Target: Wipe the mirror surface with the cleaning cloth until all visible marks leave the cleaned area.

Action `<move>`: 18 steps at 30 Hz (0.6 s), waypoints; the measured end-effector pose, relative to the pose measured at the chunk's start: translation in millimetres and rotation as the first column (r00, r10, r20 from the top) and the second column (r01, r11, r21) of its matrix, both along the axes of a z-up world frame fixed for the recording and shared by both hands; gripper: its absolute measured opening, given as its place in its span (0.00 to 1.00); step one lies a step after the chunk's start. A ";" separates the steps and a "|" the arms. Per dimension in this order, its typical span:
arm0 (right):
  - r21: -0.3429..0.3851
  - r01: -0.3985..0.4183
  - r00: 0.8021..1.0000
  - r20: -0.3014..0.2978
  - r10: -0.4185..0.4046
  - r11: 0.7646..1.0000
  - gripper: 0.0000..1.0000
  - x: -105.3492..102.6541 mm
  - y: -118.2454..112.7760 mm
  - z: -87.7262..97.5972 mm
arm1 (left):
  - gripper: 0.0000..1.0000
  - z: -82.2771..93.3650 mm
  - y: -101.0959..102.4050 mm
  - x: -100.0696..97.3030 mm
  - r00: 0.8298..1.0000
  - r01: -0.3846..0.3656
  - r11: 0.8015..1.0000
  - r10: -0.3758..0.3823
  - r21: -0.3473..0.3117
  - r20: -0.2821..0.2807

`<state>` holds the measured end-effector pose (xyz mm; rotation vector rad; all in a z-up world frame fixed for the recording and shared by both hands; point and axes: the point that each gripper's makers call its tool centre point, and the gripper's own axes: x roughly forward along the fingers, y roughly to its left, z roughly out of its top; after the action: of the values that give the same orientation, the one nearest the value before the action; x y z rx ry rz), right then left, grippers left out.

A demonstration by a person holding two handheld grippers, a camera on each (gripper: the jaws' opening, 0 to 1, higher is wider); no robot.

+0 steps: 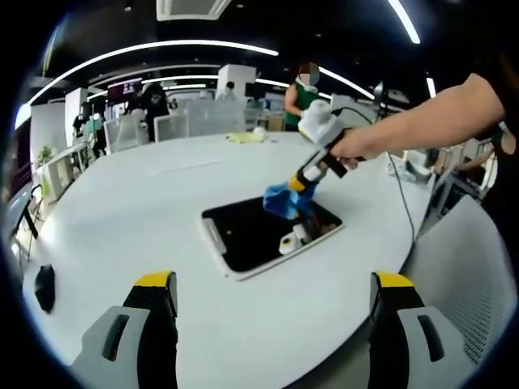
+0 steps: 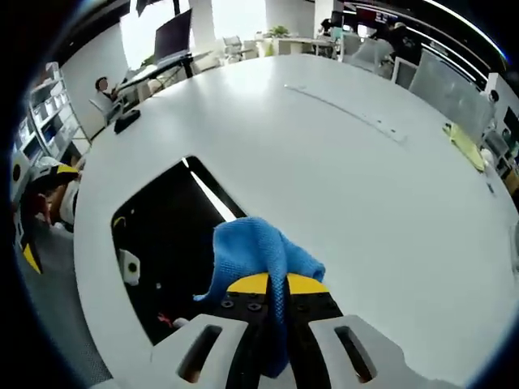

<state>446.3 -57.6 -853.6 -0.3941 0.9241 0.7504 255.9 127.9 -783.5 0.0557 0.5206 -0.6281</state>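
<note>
A rectangular mirror (image 1: 243, 233) with a pale frame lies flat on the white table (image 1: 146, 203), its glass reflecting dark. In the left gripper view my right gripper (image 1: 302, 188), held by a hand, presses a blue cleaning cloth (image 1: 285, 200) onto the mirror's far right part. My left gripper (image 1: 274, 293) hangs open near the table's front edge, short of the mirror, with nothing between its yellow-tipped fingers. In the right gripper view my right gripper (image 2: 274, 285) is shut on the blue cloth (image 2: 255, 255), which rests on the mirror (image 2: 162, 243) at its edge.
A small dark object (image 1: 45, 285) lies at the table's left edge. A yellow cloth (image 2: 464, 144) lies far across the table. Desks, chairs and people stand beyond the table. A cable (image 1: 401, 194) runs over the table's right side.
</note>
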 end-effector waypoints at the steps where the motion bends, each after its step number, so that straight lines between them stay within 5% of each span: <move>1: 0.007 0.008 1.000 0.003 -0.008 1.000 0.01 -0.1 -0.2 0.0 | 0.99 0.1 0.2 0.0 1.000 -0.001 1.000 0.001 0.000 0.001; 10: 0.032 0.044 0.999 0.007 -0.044 0.999 0.02 1.1 -0.4 1.0 | 0.99 -0.5 0.6 0.2 1.000 -0.003 1.000 0.003 -0.001 -0.003; 13: 0.033 -0.018 0.995 0.101 0.015 0.999 0.02 4.7 3.2 6.9 | 0.99 0.0 2.0 0.7 1.000 -0.011 1.000 0.011 -0.003 -0.002; 18: 0.056 -0.031 0.993 0.113 0.025 0.998 0.02 6.9 13.1 25.7 | 0.99 1.1 3.2 1.5 1.000 -0.019 1.000 0.019 -0.004 0.004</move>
<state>453.2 -44.5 -827.9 -0.3947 0.7910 0.7713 257.3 131.1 -782.4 0.0484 0.5150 -0.6106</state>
